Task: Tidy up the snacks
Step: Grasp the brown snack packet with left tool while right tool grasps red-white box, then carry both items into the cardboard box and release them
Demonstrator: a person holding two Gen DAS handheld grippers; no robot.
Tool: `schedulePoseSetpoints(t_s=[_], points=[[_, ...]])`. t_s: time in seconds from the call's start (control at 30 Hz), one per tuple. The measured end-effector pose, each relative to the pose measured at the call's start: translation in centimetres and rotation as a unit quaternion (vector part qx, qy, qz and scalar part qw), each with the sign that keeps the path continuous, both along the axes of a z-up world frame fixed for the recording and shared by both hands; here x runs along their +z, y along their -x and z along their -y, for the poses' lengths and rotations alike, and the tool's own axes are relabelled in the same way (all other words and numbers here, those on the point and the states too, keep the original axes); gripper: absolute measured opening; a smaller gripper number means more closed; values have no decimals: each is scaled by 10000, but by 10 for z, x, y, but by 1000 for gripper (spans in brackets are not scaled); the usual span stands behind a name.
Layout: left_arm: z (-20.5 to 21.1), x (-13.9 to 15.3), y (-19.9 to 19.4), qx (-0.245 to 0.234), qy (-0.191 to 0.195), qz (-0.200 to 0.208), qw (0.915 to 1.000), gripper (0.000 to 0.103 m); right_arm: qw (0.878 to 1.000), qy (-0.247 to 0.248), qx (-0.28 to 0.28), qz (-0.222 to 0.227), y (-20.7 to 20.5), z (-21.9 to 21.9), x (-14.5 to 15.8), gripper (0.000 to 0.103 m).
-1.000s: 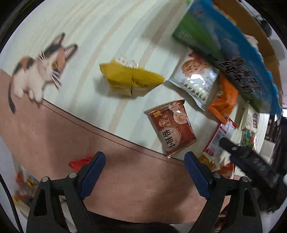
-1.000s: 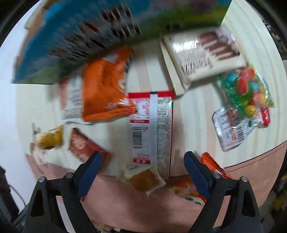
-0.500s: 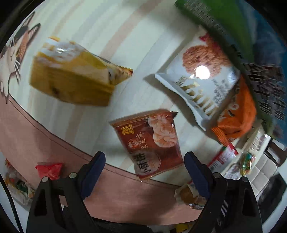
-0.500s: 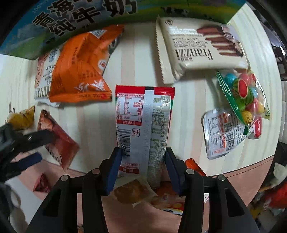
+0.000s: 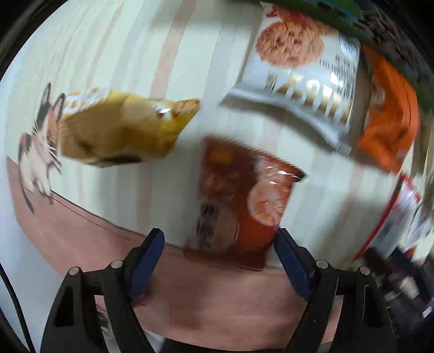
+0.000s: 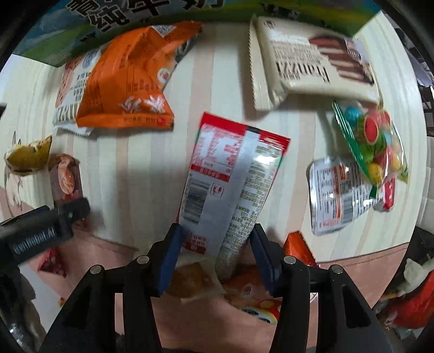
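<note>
In the left wrist view a brown-red shrimp snack packet lies on the striped tablecloth. My left gripper hangs low over its near end, and its jaws are closing. The right pad is at the packet's edge and the left pad stands clear of it. In the right wrist view my right gripper is shut on the near end of a red and silver packet, which sits tilted between the pads. The shrimp packet also shows at the left of that view, below it one of the left gripper's fingers.
A yellow packet, a white cookie packet and an orange packet lie nearby. A cream wafer packet, a candy bag and a silver packet lie to the right. A blue-green carton lies behind. Small snacks lie on the pink border.
My right gripper closed from wide open onto the red and silver packet, which now sits tilted. My left gripper dropped and swung over the shrimp packet, and its jaws narrowed a little.
</note>
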State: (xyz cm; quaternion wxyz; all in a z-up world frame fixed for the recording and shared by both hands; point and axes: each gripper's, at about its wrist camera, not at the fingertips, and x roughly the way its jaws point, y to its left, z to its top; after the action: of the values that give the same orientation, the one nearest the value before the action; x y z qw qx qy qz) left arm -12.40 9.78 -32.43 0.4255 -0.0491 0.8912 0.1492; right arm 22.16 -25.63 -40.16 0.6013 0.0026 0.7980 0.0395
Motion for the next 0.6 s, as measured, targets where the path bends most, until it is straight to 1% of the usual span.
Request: schedulePoseSetpoints(t_s=[0.07,0.1,0.13,0.17,0.23,0.27,0.33,0.37,0.4,0.5,0.53,0.6], points=[[-1,3,3,-171,-9,20,9999,82,9995,-51,-304,-36,3,10,-3,57],[-1,4,2,-206,17,53,9998,82,9988,-81,-490,-26,5,13,-5,61],[-2,4,2,-194,25,87,9998,82,9981,-118,-597,-9,4,17,-7,64],[-1,5,3,-158,13,115,9998,82,9975,-136,-690,27,5,17,-9,69],[0,7,1,-124,22,258,9996,80,9980,106,-616,41,8,10,-11,70],[3,8,-1,-173,11,357,9992,78,9980,423,-453,-151,9,3,-12,70],[5,12,-10,-290,82,523,9982,59,9972,713,-199,40,18,-11,-11,67],[3,14,-18,-387,75,542,9978,57,9972,715,-186,147,22,-13,-9,62],[3,19,-18,-476,58,573,9972,53,9971,717,-169,205,26,-17,-8,58],[7,21,-16,-554,8,642,9964,53,9970,701,-143,309,35,-20,-5,54],[8,21,-15,-537,7,647,9965,52,9971,670,-138,321,33,-11,1,53],[12,26,-9,-492,15,642,9967,52,9972,650,-79,349,40,-8,8,49]])
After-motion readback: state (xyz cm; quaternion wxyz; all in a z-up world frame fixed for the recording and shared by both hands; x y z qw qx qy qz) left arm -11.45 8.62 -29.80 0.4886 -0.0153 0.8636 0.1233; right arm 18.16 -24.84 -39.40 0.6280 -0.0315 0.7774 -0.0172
